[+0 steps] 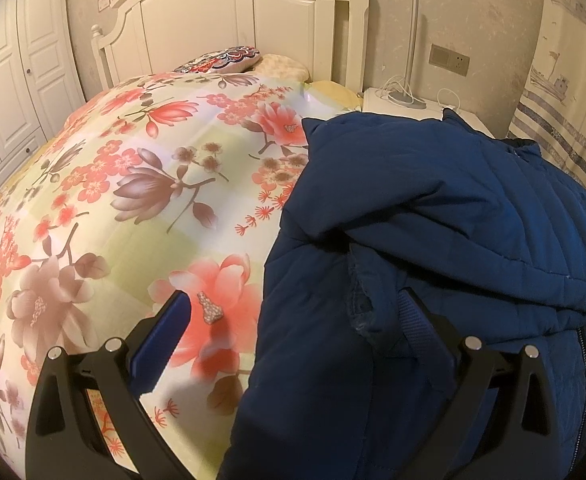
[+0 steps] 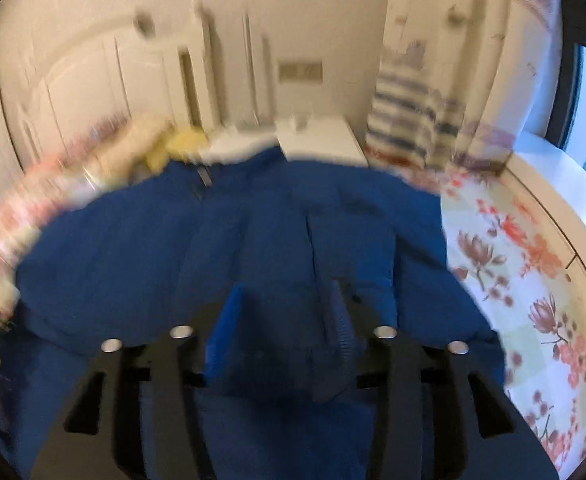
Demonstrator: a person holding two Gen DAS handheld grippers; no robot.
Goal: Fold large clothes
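One jacket (image 1: 433, 240) lies on the bed (image 1: 133, 184). Left tool (image 1: 293, 316) spread wide, straddling the jacket's edge. Right tool (image 2: 289, 304) half open around a jacket fold.

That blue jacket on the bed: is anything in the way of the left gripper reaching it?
Nothing visible. The left gripper is open right at the blue jacket, one finger over the floral bedspread, the other already against the fabric.

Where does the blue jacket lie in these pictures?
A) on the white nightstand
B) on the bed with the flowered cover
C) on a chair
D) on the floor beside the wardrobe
B: the blue jacket is spread over the flowered cover of the bed, in front of the white headboard.
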